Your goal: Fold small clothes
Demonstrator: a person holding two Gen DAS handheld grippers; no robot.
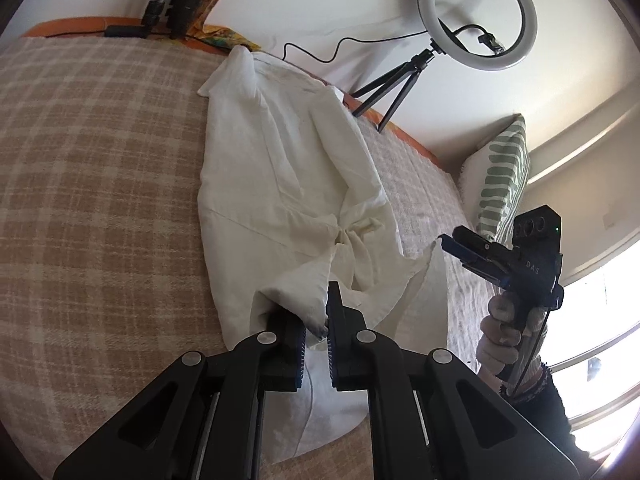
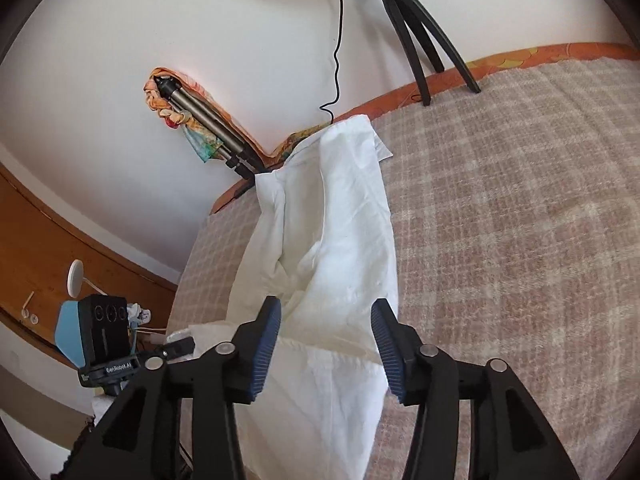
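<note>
The left gripper (image 1: 318,330) sits nearest the lens, its jaws clenched on a bunched corner of the white garment (image 1: 288,184), which pokes up between the pads. The garment lies lengthwise on the checked blanket (image 1: 92,184), stretching away toward the wall, partly folded with creases gathered near its middle. The right gripper (image 2: 326,344) hovers over the near end of the garment (image 2: 332,240) with its jaws released and standing wide; the cloth lies below them, and the pads seem not to touch it, though the angle makes that hard to judge. In the left view a hand (image 1: 502,332) holds that gripper's grip at the bed's right edge. A ring light (image 1: 476,14) on a tripod stands by the wall, and a striped pillow (image 1: 502,184) leans nearby.
</note>
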